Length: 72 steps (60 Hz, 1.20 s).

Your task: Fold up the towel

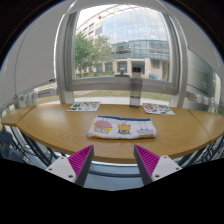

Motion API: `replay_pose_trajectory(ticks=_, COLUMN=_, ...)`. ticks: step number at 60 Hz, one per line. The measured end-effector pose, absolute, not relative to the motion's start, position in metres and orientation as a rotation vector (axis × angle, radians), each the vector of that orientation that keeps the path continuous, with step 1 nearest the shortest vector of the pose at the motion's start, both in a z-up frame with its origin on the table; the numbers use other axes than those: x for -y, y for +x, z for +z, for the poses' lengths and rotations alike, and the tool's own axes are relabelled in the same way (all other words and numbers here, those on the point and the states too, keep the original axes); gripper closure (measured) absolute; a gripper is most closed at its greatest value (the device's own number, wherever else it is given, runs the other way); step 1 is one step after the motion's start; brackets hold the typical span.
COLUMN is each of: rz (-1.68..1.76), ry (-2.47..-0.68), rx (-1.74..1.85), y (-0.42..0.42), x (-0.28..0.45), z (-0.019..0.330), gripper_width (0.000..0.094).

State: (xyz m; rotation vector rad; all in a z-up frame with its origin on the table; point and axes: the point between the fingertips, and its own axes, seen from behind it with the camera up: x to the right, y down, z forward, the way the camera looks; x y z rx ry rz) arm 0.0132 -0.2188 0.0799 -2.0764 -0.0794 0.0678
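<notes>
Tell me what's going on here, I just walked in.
A handheld gripper is facing a wooden table, its fingers open and holding nothing. A patterned towel lies flat on the table beyond the fingers, not yet folded. Farther back sit two printed sheets and a tall container by the window. The gripper has not reached the towel.
</notes>
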Motion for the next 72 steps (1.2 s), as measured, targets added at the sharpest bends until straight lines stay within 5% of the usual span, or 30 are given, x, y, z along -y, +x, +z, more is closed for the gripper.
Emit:
replay_pose_trajectory(ticks=22, rz=0.021, ry=-2.111, rx=0.046, y=-0.042, x=0.1, z=0.06, gripper_width=0.0318)
replay_pose_trajectory(ticks=44, rz=-0.119, ry=-2.174, rx=0.056, y=-0.016, x=0.099, z=0.031, gripper_width=0.0909)
replay_pose_trajectory(ticks=56, rz=-0.041, ry=-2.186, rx=0.005, y=-0.019, x=0.097, z=0.024, gripper_width=0.0915)
replay_pose_trajectory(ticks=72, rz=0.212, ry=-2.086, rx=-0.041, y=0.027, x=0.107, z=0.13, gripper_width=0.0911)
